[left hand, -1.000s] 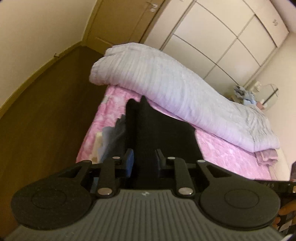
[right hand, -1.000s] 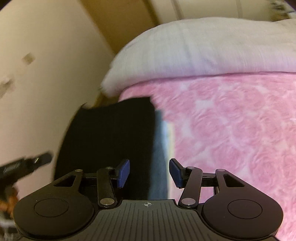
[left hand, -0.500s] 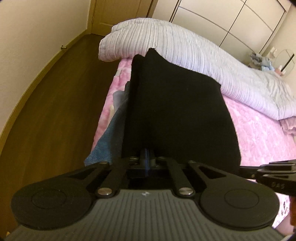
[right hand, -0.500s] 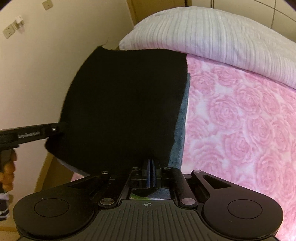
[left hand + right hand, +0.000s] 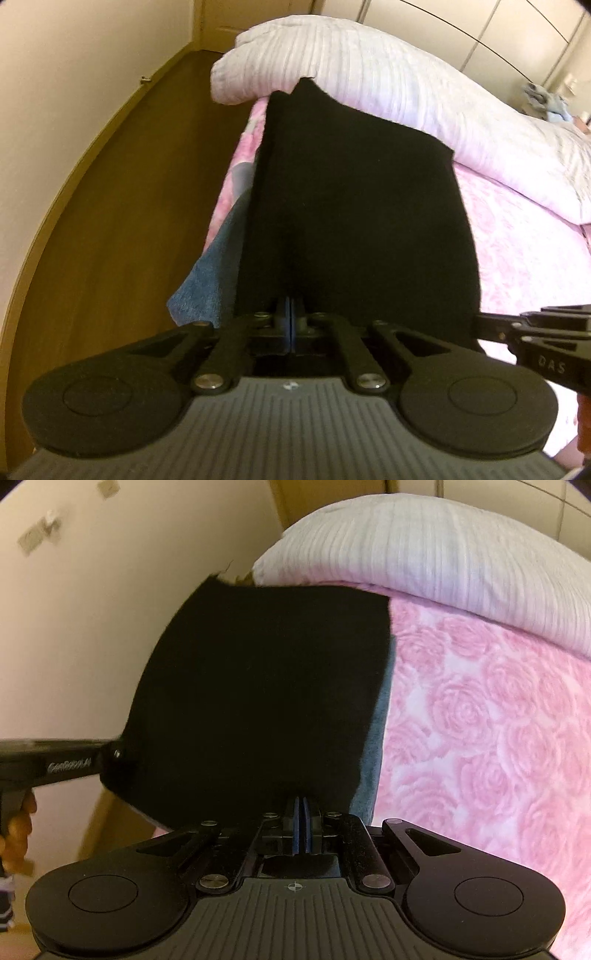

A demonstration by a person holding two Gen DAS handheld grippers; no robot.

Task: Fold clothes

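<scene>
Writing legible: my right gripper (image 5: pixel 491 328), seen at the right edge of the left wrist view, carries "DAS" on its side. My left gripper (image 5: pixel 118 755), seen at the left edge of the right wrist view, carries a white logo that reads roughly "GenRobot.AI"; blurred, not certain.

Tool state: both of my grippers have their blue pads pressed together on the near edge of the black garment (image 5: pixel 354 206), 1 at each near corner. The left one pinches the cloth at (image 5: pixel 290 314) in its own view, the right one at (image 5: pixel 303 812).

Change against 1.0 s ago: both sets of jaws were apart then, with the cloth lying between them ungripped. At 0.5 s ago they were already clamped, and the hold is the same now. The black panel fills more of both views than 1.0 s ago.

Location: the black garment stretches from my grippers out over the pink rose-print bedspread (image 5: pixel 480 720), at the bed's edge near the wooden floor (image 5: pixel 122 206). Its far edge reaches the folded white duvet (image 5: pixel 369 70).

Surroundings: a blue-grey garment (image 5: pixel 207 284) lies under the black one, sticking out on its floor side and again as a strip (image 5: pixel 375 738) on the bed side. The black cloth blocks my view of most of it. Wardrobe doors (image 5: pixel 461 29) stand behind the bed.
</scene>
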